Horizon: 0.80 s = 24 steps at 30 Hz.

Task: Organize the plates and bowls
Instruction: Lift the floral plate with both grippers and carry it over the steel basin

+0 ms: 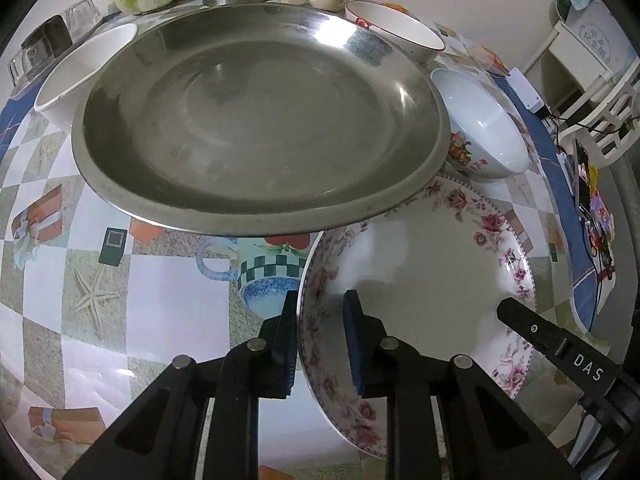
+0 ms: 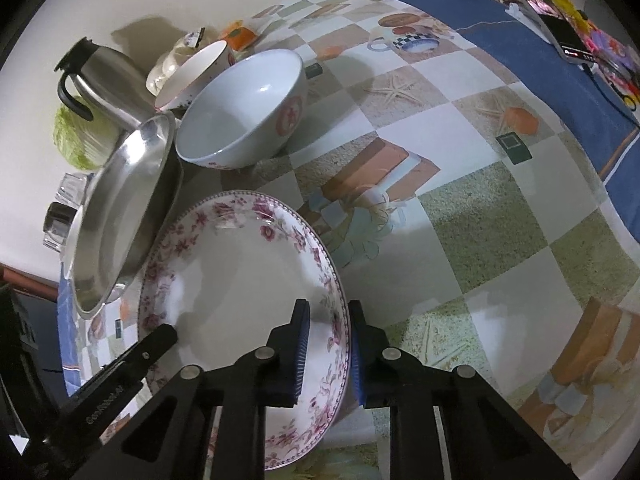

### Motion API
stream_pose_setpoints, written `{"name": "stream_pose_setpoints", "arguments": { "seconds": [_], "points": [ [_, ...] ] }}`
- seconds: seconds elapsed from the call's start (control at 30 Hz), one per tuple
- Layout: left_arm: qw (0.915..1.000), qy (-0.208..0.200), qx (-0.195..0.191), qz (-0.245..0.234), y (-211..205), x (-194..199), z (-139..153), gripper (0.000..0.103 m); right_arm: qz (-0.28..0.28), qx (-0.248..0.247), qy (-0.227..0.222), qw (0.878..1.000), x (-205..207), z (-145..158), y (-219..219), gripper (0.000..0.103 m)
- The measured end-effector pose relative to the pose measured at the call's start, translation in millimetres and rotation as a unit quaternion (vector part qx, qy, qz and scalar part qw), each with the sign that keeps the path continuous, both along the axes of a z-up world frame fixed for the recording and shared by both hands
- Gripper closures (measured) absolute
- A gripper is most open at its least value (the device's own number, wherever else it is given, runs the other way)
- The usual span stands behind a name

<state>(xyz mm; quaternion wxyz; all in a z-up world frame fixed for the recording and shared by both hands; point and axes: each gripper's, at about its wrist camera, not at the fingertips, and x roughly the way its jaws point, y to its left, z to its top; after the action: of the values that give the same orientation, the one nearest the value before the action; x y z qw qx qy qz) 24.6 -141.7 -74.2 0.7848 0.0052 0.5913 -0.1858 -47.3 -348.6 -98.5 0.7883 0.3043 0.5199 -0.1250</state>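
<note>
The floral plate [image 1: 432,280] is pinched at opposite rims by left gripper [image 1: 320,312] and right gripper [image 2: 328,320]; only the right view shows the kettle [image 2: 104,76]; three bowls, two plates.

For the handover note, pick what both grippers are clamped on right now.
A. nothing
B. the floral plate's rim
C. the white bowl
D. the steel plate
B: the left gripper and right gripper each pinch opposite sides of the floral plate rim; the steel plate is untouched.
</note>
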Motion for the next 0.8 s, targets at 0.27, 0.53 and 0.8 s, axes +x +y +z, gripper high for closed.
{"name": "stream_pose_setpoints", "arguments": {
  "seconds": [0.27,0.53,0.8],
  "points": [
    [0.9999,-0.005,-0.014,-0.007,-7,-6,6,0.081,-0.007,0.006,-0.019,1.000,-6,7,-9,0.083],
    [0.9994,-0.006,-0.031,-0.012,-18,-10,6,0.081,-0.017,0.001,-0.025,1.000,-23,14,-24,0.083],
    [0.9982,-0.031,-0.047,-0.017,-21,-13,24,0.081,-0.020,0.002,-0.045,0.999,-36,25,-32,0.082]
  ]
}}
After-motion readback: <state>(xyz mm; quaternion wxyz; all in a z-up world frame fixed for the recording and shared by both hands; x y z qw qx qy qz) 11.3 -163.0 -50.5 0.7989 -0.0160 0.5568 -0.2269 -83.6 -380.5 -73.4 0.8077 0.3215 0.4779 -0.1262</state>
